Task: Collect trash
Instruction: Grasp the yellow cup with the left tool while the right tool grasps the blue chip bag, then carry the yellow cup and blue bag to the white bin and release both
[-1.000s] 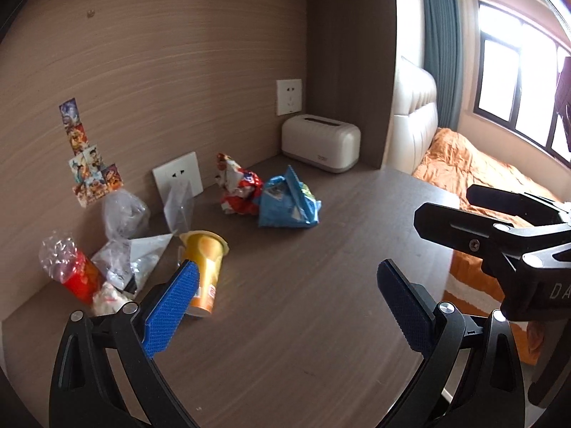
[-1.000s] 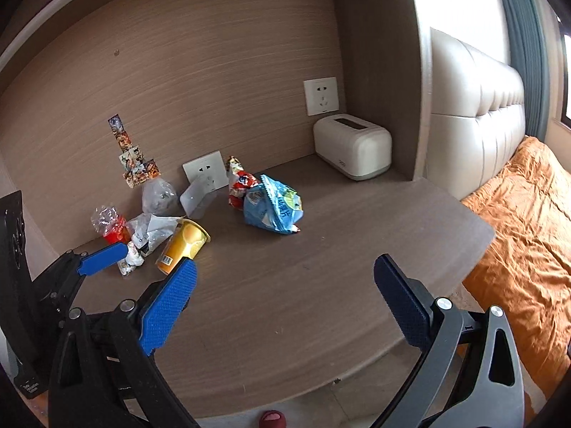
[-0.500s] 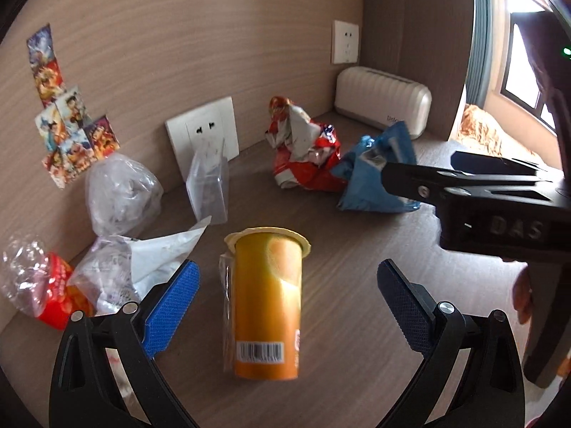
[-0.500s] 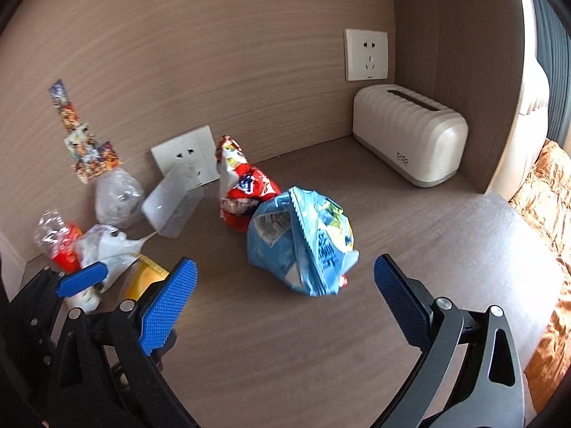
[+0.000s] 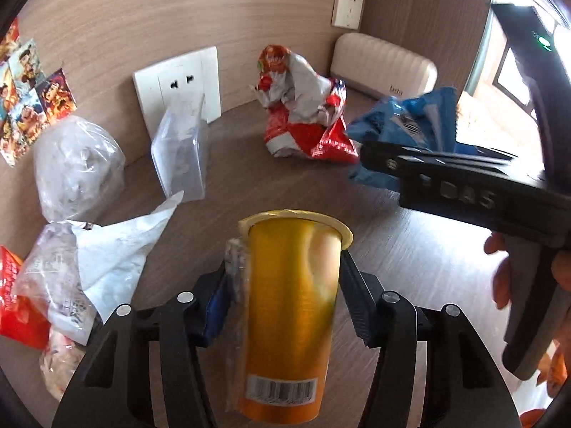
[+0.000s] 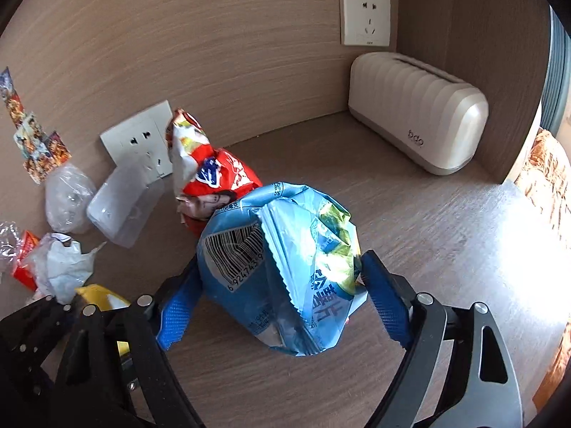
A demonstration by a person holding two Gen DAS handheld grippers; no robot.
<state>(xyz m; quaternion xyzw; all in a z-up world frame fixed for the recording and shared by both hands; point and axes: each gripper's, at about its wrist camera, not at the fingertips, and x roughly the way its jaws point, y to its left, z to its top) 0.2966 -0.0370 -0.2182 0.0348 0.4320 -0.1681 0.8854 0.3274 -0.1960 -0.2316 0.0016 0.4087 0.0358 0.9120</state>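
Left view: my left gripper (image 5: 285, 303) squeezes the orange cup (image 5: 291, 317) low in the middle, lying on the table (image 5: 410, 249).

Right view: my right gripper (image 6: 274, 299) pinches the blue chip bag (image 6: 282, 267) in the middle; the red bag (image 6: 210, 174) sits just behind.

Wood-grain wall (image 6: 232, 35) (two sockets), sunlit desk (image 6: 464, 249), window (image 5: 514, 71).

Daylight enters from the right of both sets of jaws, bright enough to blow out a patch of the desk surface (image 6: 517, 249) in the right wrist view and the window (image 5: 510, 67) in the left. The wood wall (image 5: 178, 10) ahead is evenly, softly lit. Fisheye bending curves its grain, corners vignette to black, and slight motion blur softens the tabletop near the jaws.
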